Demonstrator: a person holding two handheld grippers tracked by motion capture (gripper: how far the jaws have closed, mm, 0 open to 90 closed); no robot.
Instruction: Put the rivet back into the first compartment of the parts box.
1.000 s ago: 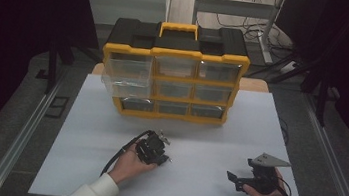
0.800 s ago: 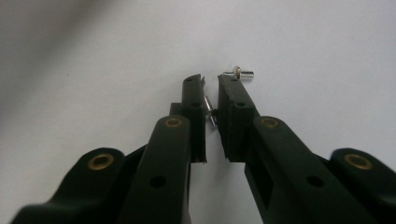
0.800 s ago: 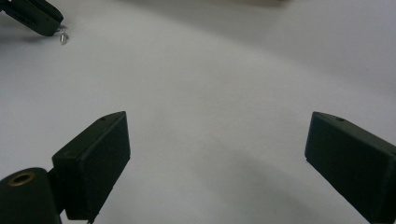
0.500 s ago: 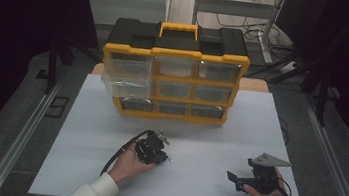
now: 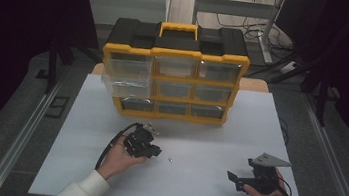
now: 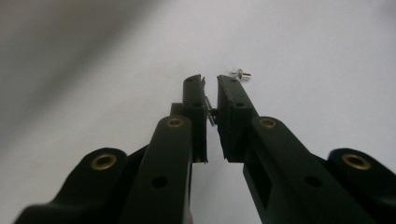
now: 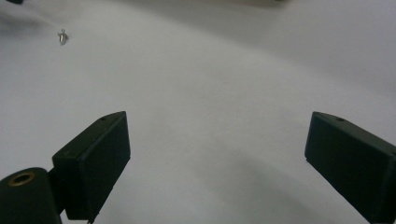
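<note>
My left gripper (image 5: 157, 151) lies low over the white table left of centre, its jaws nearly closed. In the left gripper view those jaws (image 6: 211, 80) pinch a thin small metal part (image 6: 209, 106). A small silver screw (image 6: 240, 74) lies loose on the table just past the tips and is also seen from above (image 5: 169, 159). My right gripper (image 5: 234, 177) rests near the front right, held in a hand. It is wide open (image 7: 217, 163) with nothing between its jaws, and the same screw (image 7: 62, 36) lies far off.
A yellow and black drawer organizer (image 5: 172, 80) stands at the back of the white table (image 5: 259, 133). Its clear top-left drawer (image 5: 125, 72) is pulled out. Metal rails run along both table sides. A cable (image 5: 108, 150) trails from the left gripper.
The left hand and its gripper have shifted very slightly to the left. The right gripper has stayed where it was.
</note>
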